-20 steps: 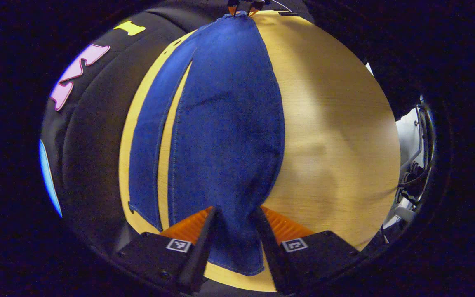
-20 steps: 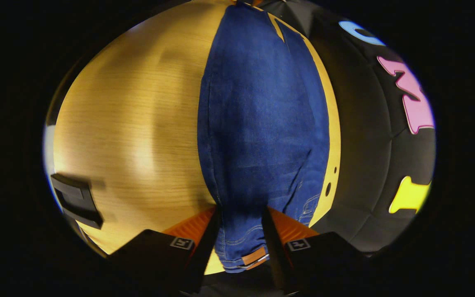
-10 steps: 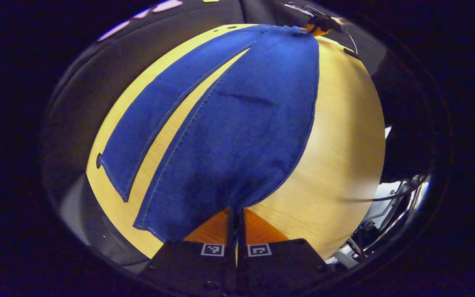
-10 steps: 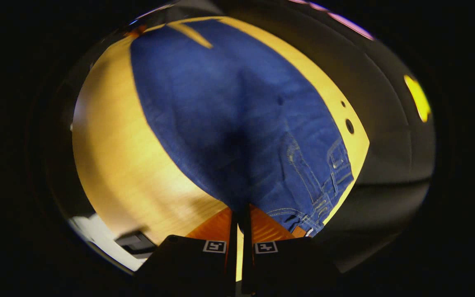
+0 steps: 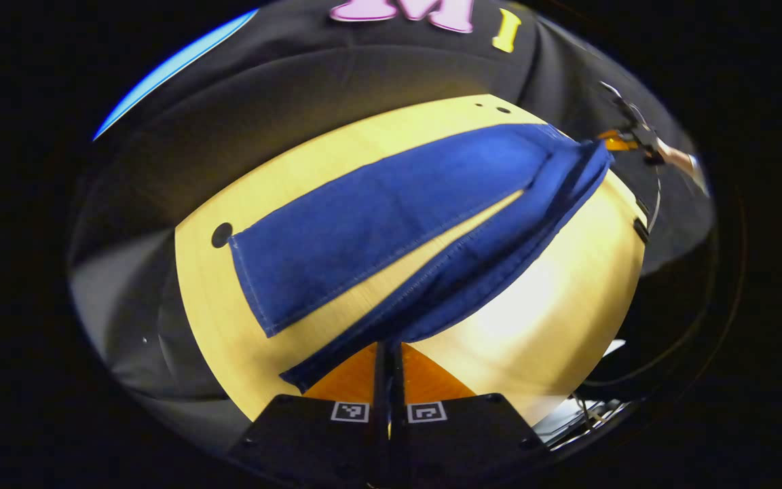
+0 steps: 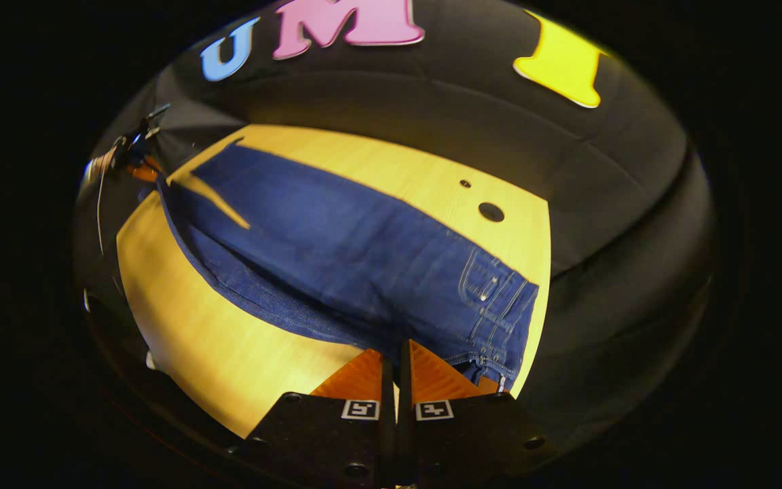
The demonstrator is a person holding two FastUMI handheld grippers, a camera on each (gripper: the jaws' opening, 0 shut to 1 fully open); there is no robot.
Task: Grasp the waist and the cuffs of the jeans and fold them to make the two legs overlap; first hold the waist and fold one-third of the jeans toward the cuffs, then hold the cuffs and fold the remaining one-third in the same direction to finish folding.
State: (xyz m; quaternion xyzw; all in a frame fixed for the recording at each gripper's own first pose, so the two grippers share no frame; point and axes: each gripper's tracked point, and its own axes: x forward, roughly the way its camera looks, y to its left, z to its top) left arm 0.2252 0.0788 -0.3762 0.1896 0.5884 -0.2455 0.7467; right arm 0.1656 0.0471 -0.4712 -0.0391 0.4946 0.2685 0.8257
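Observation:
Blue jeans (image 5: 377,217) lie lengthways on the wooden table (image 5: 554,319). The far leg rests flat; the near leg (image 5: 472,272) is raised off the wood and leans toward it. My left gripper (image 5: 389,345) is shut on the near leg's cuff. My right gripper (image 6: 396,343) is shut on the near edge of the waist (image 6: 493,299), where pocket and belt loops show. The jeans (image 6: 337,238) stretch away to the left gripper (image 6: 134,157), held by a hand at the far end. The right gripper (image 5: 625,139) appears small beyond the waist end.
The table (image 6: 228,346) has a round hole (image 6: 491,212) by the waist end and another hole (image 5: 221,235) by the far leg's cuff. The booth's black cloth wall (image 6: 432,95) runs close behind the table's far edge. Cables hang past the table's edge (image 5: 594,407).
Both grippers went from open around the jeans to shut on them. They have lifted the near leg and swung it up toward the far leg; both cameras now face the wall.

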